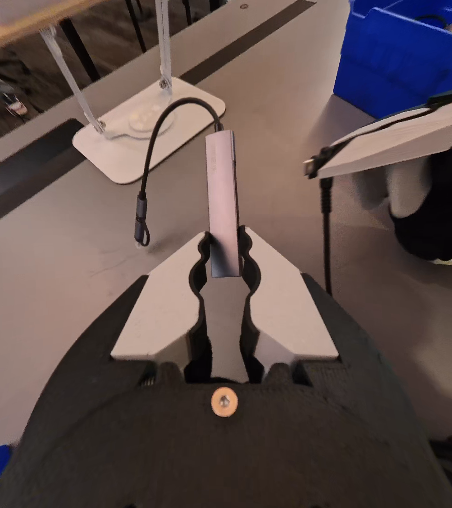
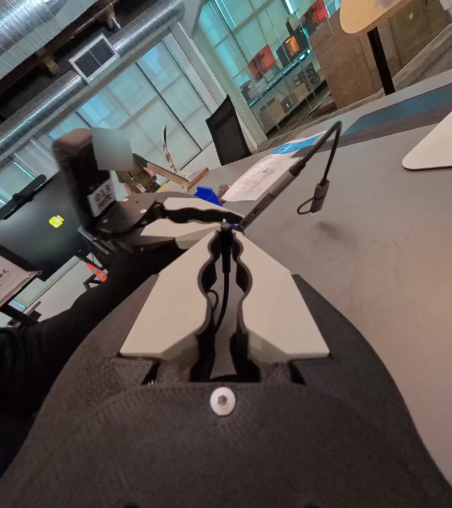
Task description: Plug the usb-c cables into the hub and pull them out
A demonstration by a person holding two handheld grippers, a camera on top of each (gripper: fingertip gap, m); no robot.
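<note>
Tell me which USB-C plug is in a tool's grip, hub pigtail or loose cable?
The loose cable's plug, pinched in the right tool. The hub pigtail's plug dangles free; the left tool clamps the hub body.

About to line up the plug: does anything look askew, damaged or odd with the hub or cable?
Nothing stands out. The left gripper clamps the hub squarely, lifted off the table, its own short lead dangling free. The right gripper grips the usb-c cable just behind its plug, not yet inserted.
</note>
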